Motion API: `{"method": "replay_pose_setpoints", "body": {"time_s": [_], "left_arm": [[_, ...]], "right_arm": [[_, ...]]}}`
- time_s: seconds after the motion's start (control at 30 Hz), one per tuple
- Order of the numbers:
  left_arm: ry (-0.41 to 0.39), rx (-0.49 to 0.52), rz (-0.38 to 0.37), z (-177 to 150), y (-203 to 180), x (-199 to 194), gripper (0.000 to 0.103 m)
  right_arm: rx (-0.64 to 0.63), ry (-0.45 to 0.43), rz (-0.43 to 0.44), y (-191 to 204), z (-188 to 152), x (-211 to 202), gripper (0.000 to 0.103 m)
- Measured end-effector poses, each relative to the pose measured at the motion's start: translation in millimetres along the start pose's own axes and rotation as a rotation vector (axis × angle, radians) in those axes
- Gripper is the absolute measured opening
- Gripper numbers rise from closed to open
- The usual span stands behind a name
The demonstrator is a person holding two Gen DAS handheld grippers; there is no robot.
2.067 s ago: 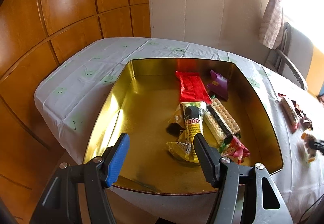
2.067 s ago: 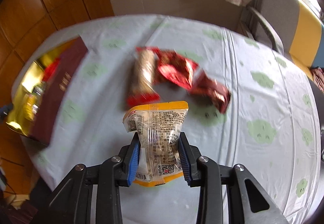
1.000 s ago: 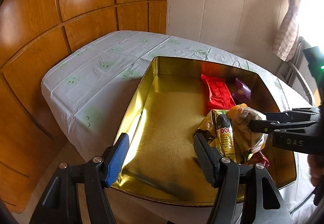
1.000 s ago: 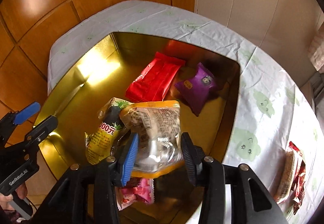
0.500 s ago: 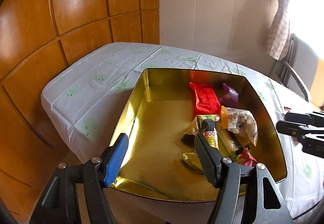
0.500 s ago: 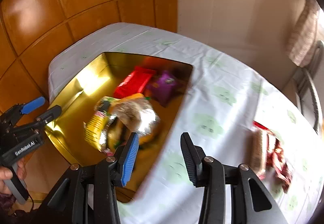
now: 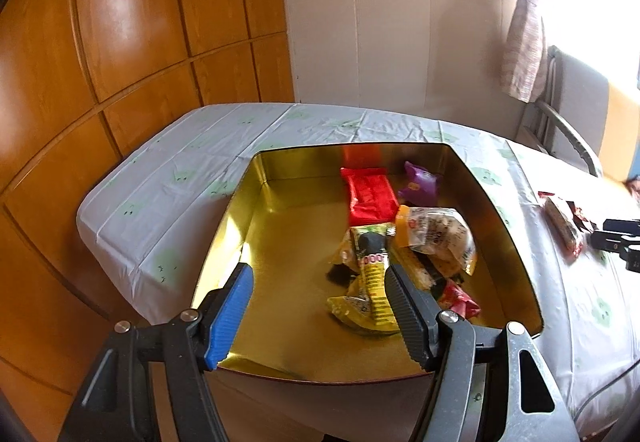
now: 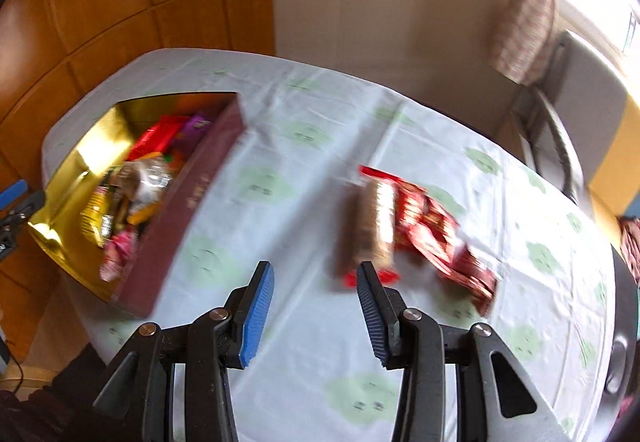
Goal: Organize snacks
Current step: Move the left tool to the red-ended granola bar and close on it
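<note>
Since a second ago our right gripper point(image 8: 316, 306) has let go of the clear orange-edged packet point(image 7: 434, 236) and swung away from the tin; it now hangs released, jaws apart and empty, over the table point(image 8: 304, 202) near the loose snacks point(image 8: 404, 226) towards its right edge. Our left gripper point(image 7: 316, 306) is also released and empty at the near edge of the gold tin point(image 7: 280, 282). The tin's right half holds the red packet point(image 7: 370, 196), the clear packet, the yellow packets point(image 7: 370, 282) and the purple one point(image 7: 420, 186) at its far right corner.
</note>
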State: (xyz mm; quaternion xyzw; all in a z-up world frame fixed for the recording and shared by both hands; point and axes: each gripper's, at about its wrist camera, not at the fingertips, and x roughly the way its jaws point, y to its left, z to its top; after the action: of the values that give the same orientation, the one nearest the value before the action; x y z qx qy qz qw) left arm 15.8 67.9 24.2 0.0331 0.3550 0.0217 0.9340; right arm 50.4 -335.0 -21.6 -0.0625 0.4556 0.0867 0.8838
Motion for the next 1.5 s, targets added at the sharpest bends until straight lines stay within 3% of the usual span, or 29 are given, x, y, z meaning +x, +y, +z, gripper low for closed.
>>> {"method": "replay_pose_setpoints", "body": {"time_s": [0.4,0.7,0.8,1.13,1.3,1.5], "left_arm": [[-0.009,0.078,-0.047,1,-31,-8,0.069],[-0.015,0.15,-0.09,4,-61,-13,0.069],[-0.015,0.179,-0.109,6,-74,-14,0.069],[0.002,0.285,-0.28,24,-145,-19,0.056],[0.092,0.299,-0.38,36,-192,1,0.053],[0.186,0.302,-0.424,46,-246,38,0.043]], "right_arm": [[0.12,0.004,-0.146,-94,-27,-5,0.044],[0.344,0.035,-0.218,-166,-53,6,0.044],[0.424,0.031,-0.192,-182,-56,4,0.044],[0.485,0.022,-0.163,-188,-55,0,0.044],[0.479,0.004,-0.142,-185,-53,-5,0.044],[0.469,-0.009,-0.113,-181,-51,-8,0.044]]}}
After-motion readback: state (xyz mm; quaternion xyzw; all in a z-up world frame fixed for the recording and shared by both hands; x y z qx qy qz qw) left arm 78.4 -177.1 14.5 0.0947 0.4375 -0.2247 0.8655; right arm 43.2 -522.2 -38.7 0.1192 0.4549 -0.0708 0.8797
